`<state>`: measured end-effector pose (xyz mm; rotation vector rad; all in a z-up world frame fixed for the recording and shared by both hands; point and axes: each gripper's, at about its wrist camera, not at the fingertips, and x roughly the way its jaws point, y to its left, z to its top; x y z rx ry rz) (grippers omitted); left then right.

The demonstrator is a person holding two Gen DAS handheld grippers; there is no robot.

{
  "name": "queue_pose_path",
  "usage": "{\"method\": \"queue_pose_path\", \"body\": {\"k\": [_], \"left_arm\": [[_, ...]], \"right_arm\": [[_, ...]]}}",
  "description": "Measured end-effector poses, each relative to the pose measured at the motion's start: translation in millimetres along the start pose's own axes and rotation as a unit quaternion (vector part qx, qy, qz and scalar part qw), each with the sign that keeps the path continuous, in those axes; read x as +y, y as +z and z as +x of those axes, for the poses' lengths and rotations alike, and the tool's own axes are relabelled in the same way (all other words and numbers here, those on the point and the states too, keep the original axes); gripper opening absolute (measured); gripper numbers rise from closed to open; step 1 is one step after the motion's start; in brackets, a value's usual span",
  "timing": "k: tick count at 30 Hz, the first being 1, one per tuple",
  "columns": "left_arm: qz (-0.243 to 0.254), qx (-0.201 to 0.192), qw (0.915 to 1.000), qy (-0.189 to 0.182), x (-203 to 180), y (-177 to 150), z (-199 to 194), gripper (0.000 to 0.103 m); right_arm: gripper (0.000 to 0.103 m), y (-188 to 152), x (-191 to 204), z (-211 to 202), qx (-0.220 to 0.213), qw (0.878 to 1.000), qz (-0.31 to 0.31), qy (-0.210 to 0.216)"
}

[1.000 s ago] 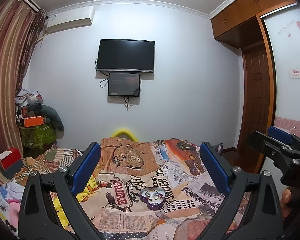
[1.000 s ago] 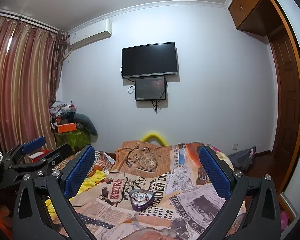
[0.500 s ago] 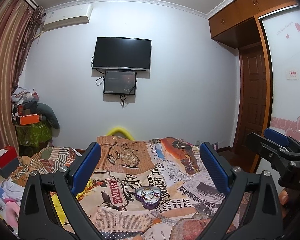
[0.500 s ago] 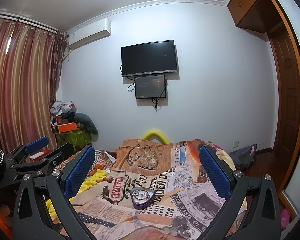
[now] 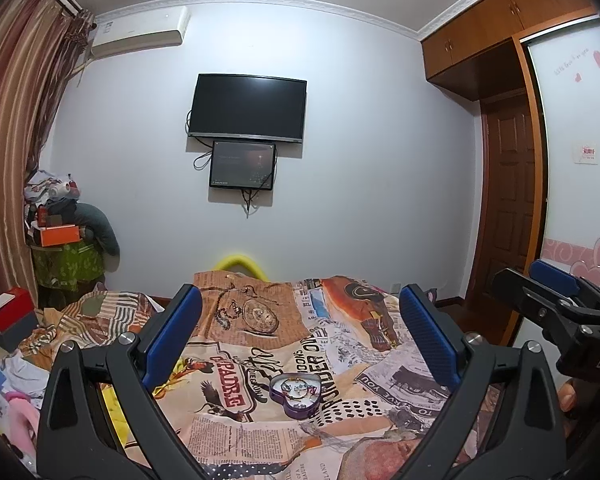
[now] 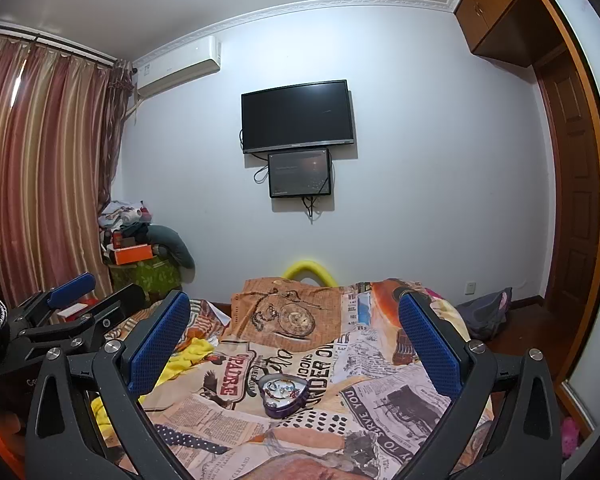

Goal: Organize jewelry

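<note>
Print covers the bedspread (image 5: 260,364) under your tools: "PADRE" in red at about 7 o'clock of the heart-shaped tin (image 5: 296,394), "UNDER" at its 1 o'clock. That purple tin (image 6: 285,394) lies open on the bed, small jewelry pieces inside, too fine to name. Your left gripper (image 5: 300,340) and right gripper (image 6: 294,340) both hover above it, jaws spread wide, nothing between the blue pads. At 12 o'clock a dark TV (image 5: 247,109) hangs on the wall.
</note>
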<state>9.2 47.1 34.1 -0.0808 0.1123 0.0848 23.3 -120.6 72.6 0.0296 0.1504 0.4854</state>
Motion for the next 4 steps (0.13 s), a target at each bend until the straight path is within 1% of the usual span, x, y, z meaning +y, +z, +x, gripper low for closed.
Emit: {"method": "queue_pose_path", "body": {"k": [4], "left_arm": [[0.004, 0.001, 1.0000, -0.001, -0.6, -0.8, -0.2, 0.099]], "right_arm": [[0.103, -0.1, 0.1, 0.0, 0.000, 1.000, 0.000, 0.000]]}}
